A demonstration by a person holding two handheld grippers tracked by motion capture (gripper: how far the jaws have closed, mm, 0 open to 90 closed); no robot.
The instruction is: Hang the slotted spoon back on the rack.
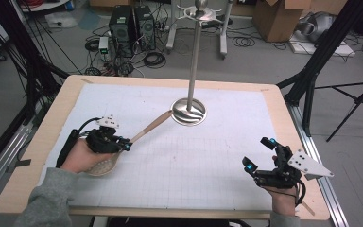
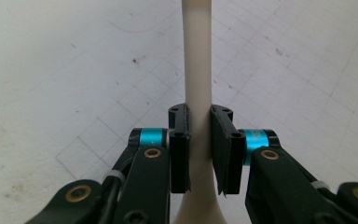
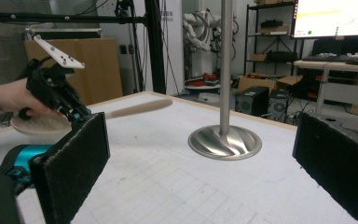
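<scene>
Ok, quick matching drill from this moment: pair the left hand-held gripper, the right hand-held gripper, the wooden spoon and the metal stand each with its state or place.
Things:
1. left hand-held gripper
2. right hand-held gripper
3. wooden spoon
4. metal stand

States or places:
A. upright, round base on the mat at the middle far side
B. open, holding nothing, near the right edge
C. clamped by its handle, bowl by the person's left hand
D. shut on a pale handle

Pairs: 1-D, 2-B, 3-C, 4-A

a robotics lab: computer towers (image 1: 132,23) and loose cables (image 1: 153,59) on the floor, robot arms (image 3: 198,23) behind, cardboard boxes (image 1: 279,16).
</scene>
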